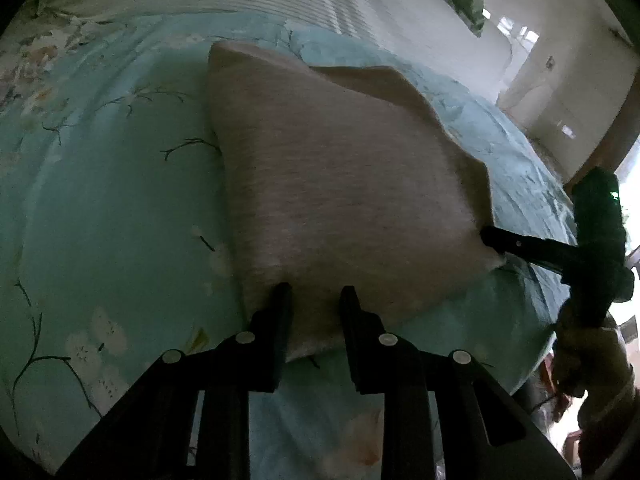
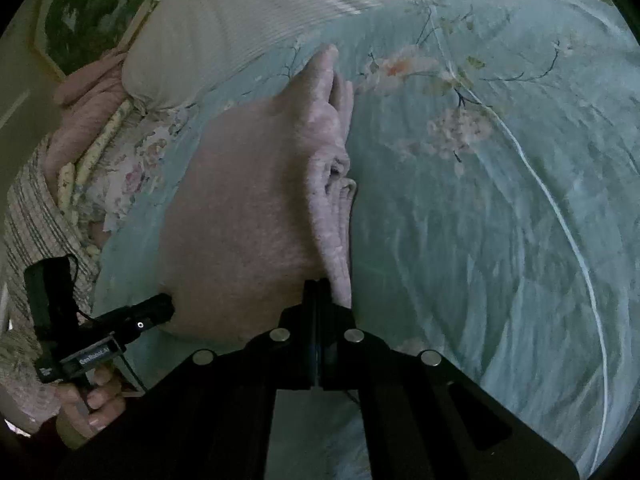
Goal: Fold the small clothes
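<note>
Both hand-held grippers at garment (image 1: 344, 196) edge.

The garment (image 1: 344, 184) lies on the quilt (image 1: 112, 208), with the left gripper (image 1: 316, 294) at the garment's near edge and the right gripper (image 1: 490, 240) at its right corner. Beyond the garment, a pillow (image 2: 224, 40) rests at the quilt's far edge.

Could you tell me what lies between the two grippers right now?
Only the pink garment spans from the left gripper to the right gripper, shown best in the left wrist view.
</note>
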{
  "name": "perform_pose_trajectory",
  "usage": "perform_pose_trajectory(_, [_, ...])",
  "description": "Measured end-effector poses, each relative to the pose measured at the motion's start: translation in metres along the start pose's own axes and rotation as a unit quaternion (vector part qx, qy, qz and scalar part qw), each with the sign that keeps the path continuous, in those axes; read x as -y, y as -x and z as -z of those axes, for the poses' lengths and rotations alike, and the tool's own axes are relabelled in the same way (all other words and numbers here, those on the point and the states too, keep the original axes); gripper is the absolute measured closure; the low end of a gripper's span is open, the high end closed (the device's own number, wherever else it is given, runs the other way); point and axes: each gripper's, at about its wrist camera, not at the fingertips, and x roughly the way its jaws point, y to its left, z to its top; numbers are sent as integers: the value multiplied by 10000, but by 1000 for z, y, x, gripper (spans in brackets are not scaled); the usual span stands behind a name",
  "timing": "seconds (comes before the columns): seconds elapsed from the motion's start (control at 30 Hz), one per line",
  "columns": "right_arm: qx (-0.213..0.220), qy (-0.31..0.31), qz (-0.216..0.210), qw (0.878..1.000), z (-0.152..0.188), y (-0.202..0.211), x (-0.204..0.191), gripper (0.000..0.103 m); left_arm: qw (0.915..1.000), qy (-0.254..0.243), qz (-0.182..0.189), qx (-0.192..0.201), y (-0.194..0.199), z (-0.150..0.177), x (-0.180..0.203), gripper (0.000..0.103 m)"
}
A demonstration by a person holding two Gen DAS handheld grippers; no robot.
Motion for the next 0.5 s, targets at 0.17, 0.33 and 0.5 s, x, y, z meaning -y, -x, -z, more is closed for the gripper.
perform_pose_trajectory(0.17, [-28, 132, 228, 9996, 1, 0, -7, 103, 9998, 167, -66, 42, -1, 0, 2, 79])
perform_pose_trajectory(0.33, [-141, 287, 589, 9978, 3, 6, -21, 103, 9993, 352, -74, 48, 3, 5, -2, 80])
perform_pose_trajectory(0.5, [-194, 460, 911, 9946, 19, 21, -35, 97, 9985, 274, -465, 58, 24, 14, 4, 50])
